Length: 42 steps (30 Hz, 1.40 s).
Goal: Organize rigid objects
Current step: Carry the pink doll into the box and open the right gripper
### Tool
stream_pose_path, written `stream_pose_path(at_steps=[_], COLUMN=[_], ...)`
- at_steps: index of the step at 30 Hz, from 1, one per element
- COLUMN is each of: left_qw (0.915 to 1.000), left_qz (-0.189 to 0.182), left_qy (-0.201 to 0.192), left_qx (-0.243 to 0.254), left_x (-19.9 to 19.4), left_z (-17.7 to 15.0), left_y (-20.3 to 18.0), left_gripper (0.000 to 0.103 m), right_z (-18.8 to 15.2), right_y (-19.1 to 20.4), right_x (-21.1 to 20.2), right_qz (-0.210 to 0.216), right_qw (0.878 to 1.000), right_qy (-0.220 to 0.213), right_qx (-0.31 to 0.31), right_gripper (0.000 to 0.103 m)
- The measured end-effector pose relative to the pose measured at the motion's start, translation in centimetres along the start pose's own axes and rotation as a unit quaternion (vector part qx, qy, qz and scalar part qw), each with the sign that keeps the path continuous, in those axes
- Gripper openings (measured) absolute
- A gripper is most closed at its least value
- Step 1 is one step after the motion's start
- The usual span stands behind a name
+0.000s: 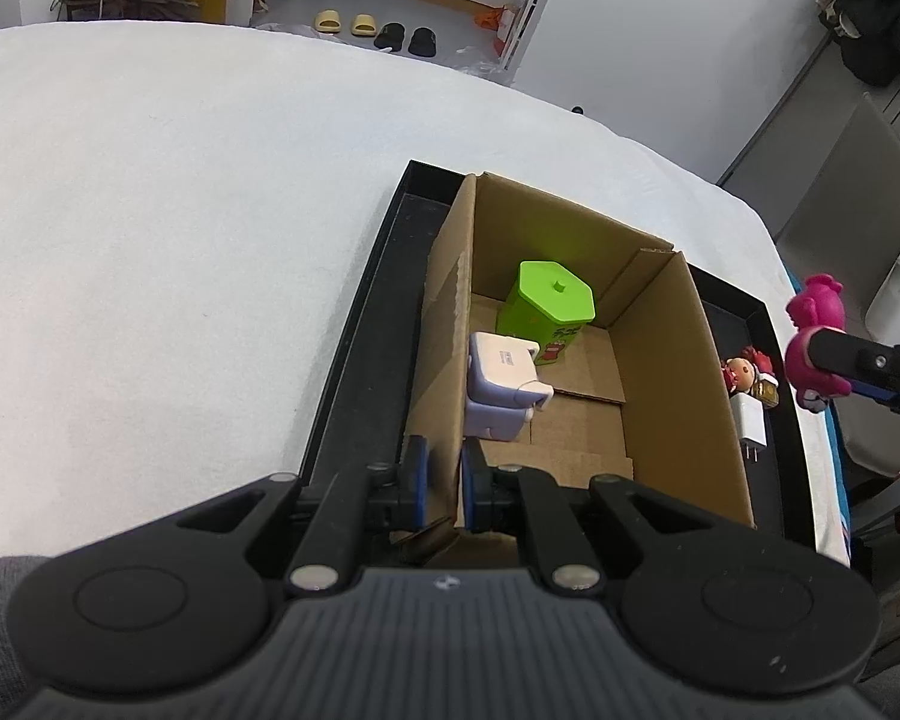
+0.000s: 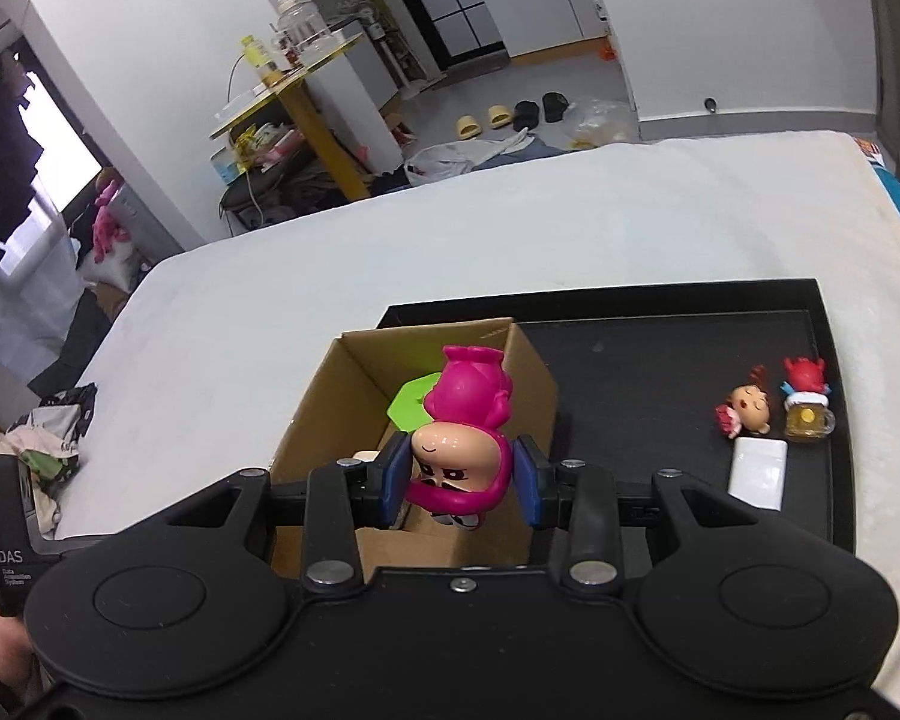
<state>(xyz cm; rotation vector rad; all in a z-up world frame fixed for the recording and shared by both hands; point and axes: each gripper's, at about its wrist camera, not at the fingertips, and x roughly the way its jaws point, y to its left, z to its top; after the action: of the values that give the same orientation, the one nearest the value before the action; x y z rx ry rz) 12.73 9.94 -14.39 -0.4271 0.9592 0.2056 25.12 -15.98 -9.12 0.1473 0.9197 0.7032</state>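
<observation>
Left claw (image 1: 444,480) clamped on near wall of box (image 1: 660,372); wall's lower edge hidden behind claw. Right claw (image 2: 462,483) clamped on pink figure (image 2: 462,420), held above box; figure blocks most of green tin (image 1: 549,312). Box stands in black tray (image 2: 630,360) on white bed, holds tin and white adapter (image 1: 504,390). On tray floor beside box: charger (image 2: 759,474), two small figurines (image 2: 747,411).

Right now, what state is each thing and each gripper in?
Left gripper: shut on the cardboard box wall.
Right gripper: shut on the pink figure, held upside down.
Green canister: upright in box, lid on.
White adapter: in box.
White charger: lying on black tray.
</observation>
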Motion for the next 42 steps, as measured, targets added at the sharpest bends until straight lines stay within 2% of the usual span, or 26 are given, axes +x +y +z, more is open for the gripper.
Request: stream_pose_path(at_steps=[16, 27, 30, 33, 36, 42], left_qw=[0.9999, 0.9995, 0.9994, 0.9993, 0.9994, 0.9994], left_qz=[-0.014, -0.030, -0.033, -0.035, -0.034, -0.032], left_qy=[0.002, 0.004, 0.004, 0.004, 0.002, 0.003], left_qx=[-0.003, -0.010, -0.013, -0.014, -0.009, -0.010], left_x=[0.2, 0.3, 0.3, 0.3, 0.3, 0.3], left_z=[0.0, 0.1, 0.1, 0.1, 0.1, 0.0], left_y=[0.6, 1.2, 1.4, 1.5, 1.5, 1.3], left_gripper=[0.010, 0.010, 0.010, 0.010, 0.010, 0.010], right_z=[0.2, -0.3, -0.6, -0.7, -0.5, 0.2], right_y=[3.8, 5.4, 6.0, 6.0, 5.4, 3.6], right_x=[2.8, 4.9, 5.6, 5.6, 4.5, 3.3], right_qz=[0.001, -0.032, -0.055, -0.063, -0.048, -0.029], right_qw=[0.998, 0.995, 0.993, 0.992, 0.995, 0.999], right_qy=[0.024, 0.039, 0.046, 0.043, 0.027, 0.023], right_qx=[-0.051, -0.083, -0.098, -0.098, -0.079, -0.029], right_gripper=[0.036, 0.036, 0.037, 0.048, 0.057, 0.057])
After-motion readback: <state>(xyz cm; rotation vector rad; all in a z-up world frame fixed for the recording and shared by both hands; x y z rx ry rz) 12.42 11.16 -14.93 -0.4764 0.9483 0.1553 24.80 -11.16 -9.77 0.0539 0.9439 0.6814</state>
